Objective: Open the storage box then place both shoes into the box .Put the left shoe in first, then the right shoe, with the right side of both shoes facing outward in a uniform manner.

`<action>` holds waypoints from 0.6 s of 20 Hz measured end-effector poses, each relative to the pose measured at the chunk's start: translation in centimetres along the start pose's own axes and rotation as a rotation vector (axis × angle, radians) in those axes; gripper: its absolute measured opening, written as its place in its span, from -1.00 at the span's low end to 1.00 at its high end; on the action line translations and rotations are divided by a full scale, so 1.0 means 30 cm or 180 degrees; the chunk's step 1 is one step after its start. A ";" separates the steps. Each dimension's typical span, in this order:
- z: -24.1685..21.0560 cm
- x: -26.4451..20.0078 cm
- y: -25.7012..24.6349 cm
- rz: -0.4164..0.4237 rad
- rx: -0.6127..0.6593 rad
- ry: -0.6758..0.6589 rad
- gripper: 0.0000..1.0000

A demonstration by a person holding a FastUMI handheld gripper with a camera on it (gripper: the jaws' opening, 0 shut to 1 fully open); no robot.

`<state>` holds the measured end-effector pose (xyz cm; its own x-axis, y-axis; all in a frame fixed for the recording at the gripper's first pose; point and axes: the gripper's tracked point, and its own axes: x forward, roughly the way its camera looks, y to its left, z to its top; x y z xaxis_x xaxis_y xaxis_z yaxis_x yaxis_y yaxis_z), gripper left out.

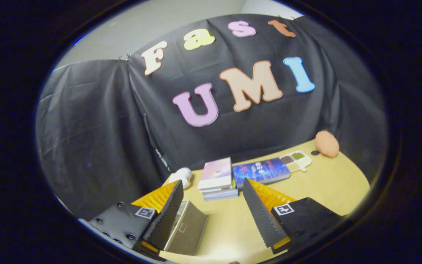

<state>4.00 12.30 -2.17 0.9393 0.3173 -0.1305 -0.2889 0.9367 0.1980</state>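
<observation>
The gripper [211,211] holds its fingers spread wide, gripping nothing. The storage box [188,229] (grey, lid closed) sits beside the left finger on the table [328,183].

My hand-held gripper [211,205] hung above the table [328,183], its fingers spread wide with nothing between them. The grey storage box [189,229] sat beside my left finger, partly behind it. Just beyond the fingertips lay a stack of books [217,178] and a blue book [261,170], with a white object [181,177], a small palette [296,160] and an orange ball [326,143] near the wall.
</observation>
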 end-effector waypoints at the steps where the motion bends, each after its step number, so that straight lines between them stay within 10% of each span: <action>1: 0.048 -0.022 -0.028 -0.0031 -0.0024 -0.0135 1.00; 12: 0.273 -0.222 -0.312 -0.0227 -0.0410 -0.0627 1.00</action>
<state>1.94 0.21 4.81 0.9724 0.2266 0.0549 -0.2300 0.9708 0.0680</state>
